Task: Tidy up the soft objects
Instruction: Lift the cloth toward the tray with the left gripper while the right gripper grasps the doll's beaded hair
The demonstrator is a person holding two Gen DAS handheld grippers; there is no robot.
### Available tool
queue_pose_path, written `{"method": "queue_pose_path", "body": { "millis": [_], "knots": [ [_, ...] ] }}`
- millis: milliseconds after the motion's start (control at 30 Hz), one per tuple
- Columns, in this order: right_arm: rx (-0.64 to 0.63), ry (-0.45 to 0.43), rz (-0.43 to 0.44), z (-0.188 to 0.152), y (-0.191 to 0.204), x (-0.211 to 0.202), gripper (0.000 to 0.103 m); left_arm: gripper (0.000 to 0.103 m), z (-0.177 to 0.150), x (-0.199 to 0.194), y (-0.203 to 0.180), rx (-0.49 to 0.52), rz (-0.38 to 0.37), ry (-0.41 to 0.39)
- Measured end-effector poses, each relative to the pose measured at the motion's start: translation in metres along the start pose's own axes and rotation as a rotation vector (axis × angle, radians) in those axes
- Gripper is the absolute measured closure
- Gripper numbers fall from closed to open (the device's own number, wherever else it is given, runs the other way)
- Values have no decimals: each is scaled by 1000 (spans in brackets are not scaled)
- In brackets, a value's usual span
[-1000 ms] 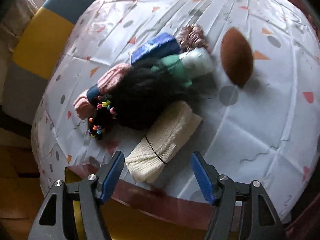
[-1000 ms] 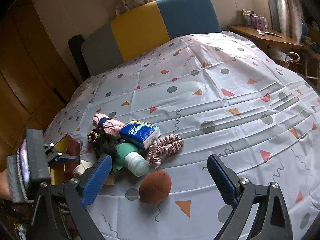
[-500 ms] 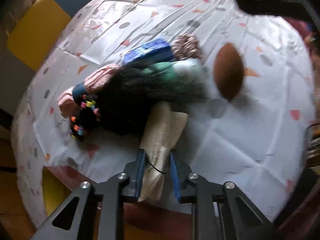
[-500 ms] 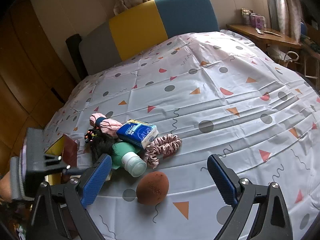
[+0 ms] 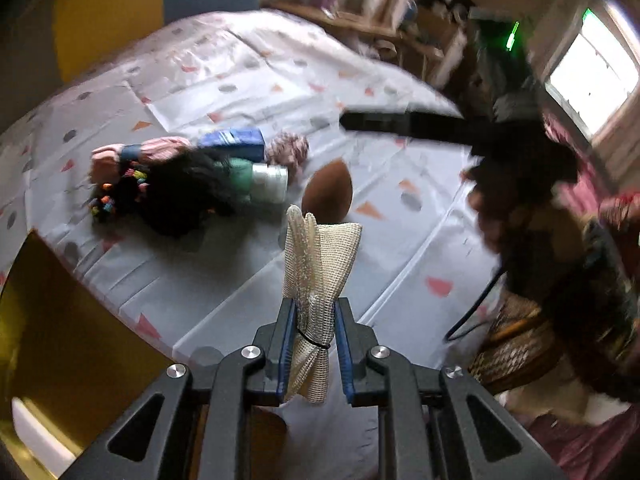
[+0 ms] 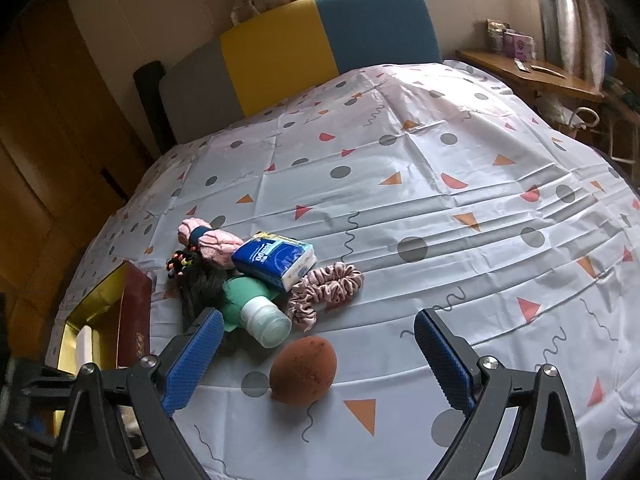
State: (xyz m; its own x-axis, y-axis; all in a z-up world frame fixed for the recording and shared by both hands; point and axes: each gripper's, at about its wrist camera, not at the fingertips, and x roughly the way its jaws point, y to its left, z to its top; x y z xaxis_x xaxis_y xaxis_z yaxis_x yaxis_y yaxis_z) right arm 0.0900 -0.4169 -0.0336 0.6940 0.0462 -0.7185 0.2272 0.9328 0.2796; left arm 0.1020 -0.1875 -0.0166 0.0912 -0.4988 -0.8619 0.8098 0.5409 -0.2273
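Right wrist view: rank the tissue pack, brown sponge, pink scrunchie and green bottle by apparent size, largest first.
1. Tissue pack and pink scrunchie: alike, not ranked.
2. Green bottle, partly hidden by the right tool's finger.
3. Brown sponge, though nearest the camera.

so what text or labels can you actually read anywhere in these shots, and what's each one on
Blue tissue pack: white brand lettering on its face, upside down in the right wrist view and too distorted to read reliably.
Dark red box: small gold marks near its lower edge, too small to read.
Items on the wooden desk: packaging print, too far to read.
Left wrist view: blurred, nothing legible.
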Motion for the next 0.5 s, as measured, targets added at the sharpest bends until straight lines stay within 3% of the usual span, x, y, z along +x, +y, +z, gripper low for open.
{"method": "queue_pose_path", "body": {
  "millis": [133, 200, 300, 500],
  "knots": [
    [-53, 18, 33, -4, 12, 3, 7, 85, -8, -31, 0, -87, 26, -98],
    [-83, 35, 59, -7, 20, 6, 12, 85, -17, -47, 4, -127, 46, -146],
    [-161, 62, 100, -11, 42, 12, 29, 85, -34, -67, 6, -181, 97, -210],
    [-344, 89, 119, -6, 105, 38, 43, 85, -70, -97, 25, -282, 152, -300]
  ]
}}
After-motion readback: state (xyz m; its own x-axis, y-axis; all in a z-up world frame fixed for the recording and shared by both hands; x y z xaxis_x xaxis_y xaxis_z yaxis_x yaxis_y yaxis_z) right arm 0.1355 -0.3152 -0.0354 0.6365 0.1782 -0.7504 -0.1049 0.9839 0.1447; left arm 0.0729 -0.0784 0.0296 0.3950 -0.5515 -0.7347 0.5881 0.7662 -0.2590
